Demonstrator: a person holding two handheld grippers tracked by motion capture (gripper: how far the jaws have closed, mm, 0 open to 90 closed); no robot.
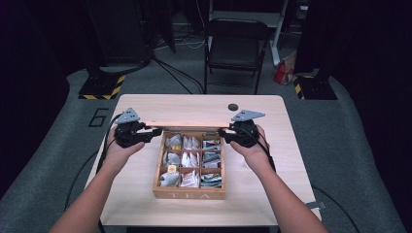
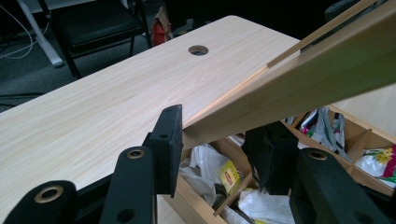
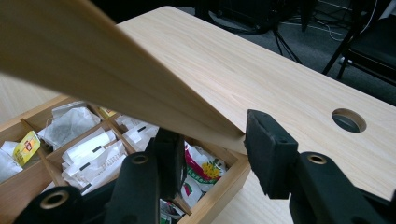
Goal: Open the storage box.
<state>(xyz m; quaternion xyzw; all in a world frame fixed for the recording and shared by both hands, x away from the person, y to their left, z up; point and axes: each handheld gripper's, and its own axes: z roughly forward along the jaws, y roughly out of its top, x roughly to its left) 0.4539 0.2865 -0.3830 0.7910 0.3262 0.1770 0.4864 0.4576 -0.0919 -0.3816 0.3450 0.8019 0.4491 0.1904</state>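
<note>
Figure: two-gripper handling of the hinged lid (image 1: 187, 125) of a wooden tea box (image 1: 189, 194), seen from above and along each pair of jaws. I am holding the lid raised over the open box, which is sitting near the middle of the table (image 1: 145, 104), its front wall facing the near edge and its nine compartments filled with tea bags (image 1: 190, 160). The left gripper (image 1: 145, 132) is clamping the lid's left end; in the left gripper view its pads (image 2: 167, 140) are pressing on either face of that end. The right gripper (image 1: 224, 133) is clamping the lid's right end in the same manner, the corner sitting pinched between its pads (image 3: 268, 149). The lid is standing clear of the box walls, tilted up toward the far edge. Risk, as I am judging it: the bite on each side is shallow and close to the corner, so any uneven lift between my two hands could be twisting the lid out of one grip, letting it fall shut on the compartments, or straining its hinge; pulling toward the near edge could be dragging the whole box.
</note>
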